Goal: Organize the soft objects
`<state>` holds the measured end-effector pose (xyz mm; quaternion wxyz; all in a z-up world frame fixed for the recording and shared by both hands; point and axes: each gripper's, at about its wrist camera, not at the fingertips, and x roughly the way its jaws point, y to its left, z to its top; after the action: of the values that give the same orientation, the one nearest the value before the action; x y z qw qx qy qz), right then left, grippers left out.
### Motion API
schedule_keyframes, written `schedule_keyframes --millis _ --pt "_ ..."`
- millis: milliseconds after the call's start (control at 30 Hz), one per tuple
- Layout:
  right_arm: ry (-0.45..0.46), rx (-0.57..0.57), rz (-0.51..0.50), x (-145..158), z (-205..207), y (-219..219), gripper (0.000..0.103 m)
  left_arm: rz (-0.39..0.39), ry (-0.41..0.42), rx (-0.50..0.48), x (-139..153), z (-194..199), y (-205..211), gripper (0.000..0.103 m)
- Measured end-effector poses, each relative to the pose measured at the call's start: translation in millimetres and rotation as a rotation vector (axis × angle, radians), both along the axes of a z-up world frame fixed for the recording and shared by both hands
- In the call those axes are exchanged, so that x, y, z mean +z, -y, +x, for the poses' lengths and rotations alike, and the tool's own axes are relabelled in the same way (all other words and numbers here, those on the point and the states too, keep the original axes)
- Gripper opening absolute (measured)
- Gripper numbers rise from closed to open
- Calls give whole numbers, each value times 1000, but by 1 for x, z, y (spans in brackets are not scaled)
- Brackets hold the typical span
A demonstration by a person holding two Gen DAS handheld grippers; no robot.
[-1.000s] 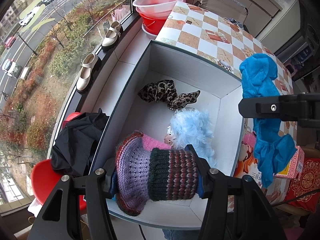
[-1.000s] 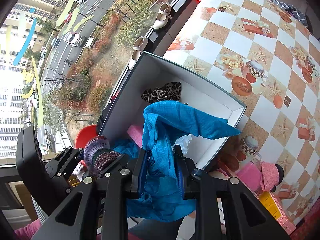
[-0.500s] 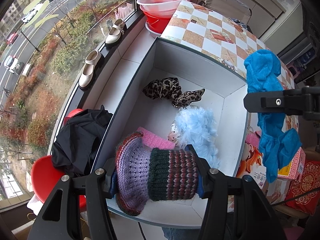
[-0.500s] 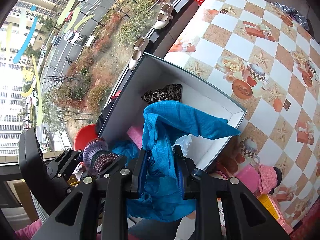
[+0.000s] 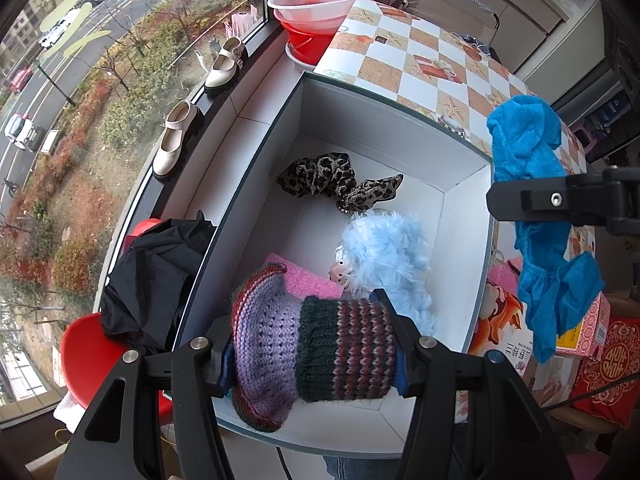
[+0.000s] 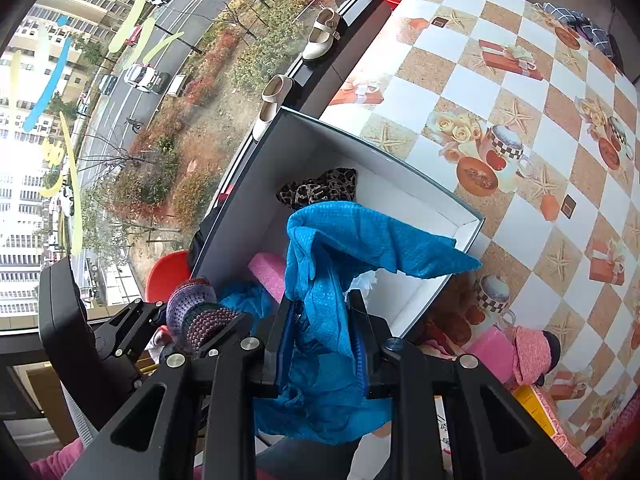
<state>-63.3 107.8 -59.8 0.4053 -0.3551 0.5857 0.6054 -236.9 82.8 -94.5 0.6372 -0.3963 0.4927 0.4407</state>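
Observation:
My left gripper [image 5: 310,344] is shut on a striped purple knit hat [image 5: 308,348], held over the near end of a white box [image 5: 392,168]. Inside the box lie a leopard-print scrunchie [image 5: 336,180], a fluffy light-blue plush toy [image 5: 384,252] and a pink foam pad [image 5: 308,280]. My right gripper [image 6: 324,320] is shut on a bright blue cloth [image 6: 340,248] that drapes above and below its fingers, over the box's near right corner. In the left wrist view that blue cloth [image 5: 532,216] hangs at the right from the right gripper's finger [image 5: 560,200]. The knit hat [image 6: 200,312] shows at lower left in the right wrist view.
The box [image 6: 400,160] sits at the edge of a checkered tablecloth [image 6: 520,120] beside a window sill with two cream shoes [image 5: 176,140]. A red chair [image 5: 92,352] with black clothing [image 5: 152,272] stands left. Pink and red basins [image 5: 320,4] sit at the far end. A pink knit item [image 6: 532,352] and boxes lie right.
The view in both wrist cameras has drifted slightly; the box sits a little further right and lower in the left view. Both grips are unchanged.

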Motion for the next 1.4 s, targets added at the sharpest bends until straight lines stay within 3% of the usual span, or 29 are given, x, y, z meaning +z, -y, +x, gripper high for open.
schedule_keyframes --millis 400,500,533,600,700,833,1033,1400 --pt "16 19 4 -1 -6 -3 26 -2 1 0 -2 1 1 60" --pt "36 33 12 0 -8 -6 31 34 -31 9 1 1 3 72" --pt "45 42 16 1 -9 -7 39 44 -43 12 2 2 3 77" --pt "85 51 32 3 -11 -7 102 51 -4 10 6 0 2 78" --pt "115 58 55 9 -10 -5 103 45 60 39 11 -6 -1 78" --pt "141 66 38 8 -9 2 103 12 -31 54 9 -3 -7 80" --pt "147 54 36 9 -7 11 103 29 4 76 16 -6 -4 80" --pt "150 58 33 10 -10 19 103 24 -9 94 17 -9 -1 80"
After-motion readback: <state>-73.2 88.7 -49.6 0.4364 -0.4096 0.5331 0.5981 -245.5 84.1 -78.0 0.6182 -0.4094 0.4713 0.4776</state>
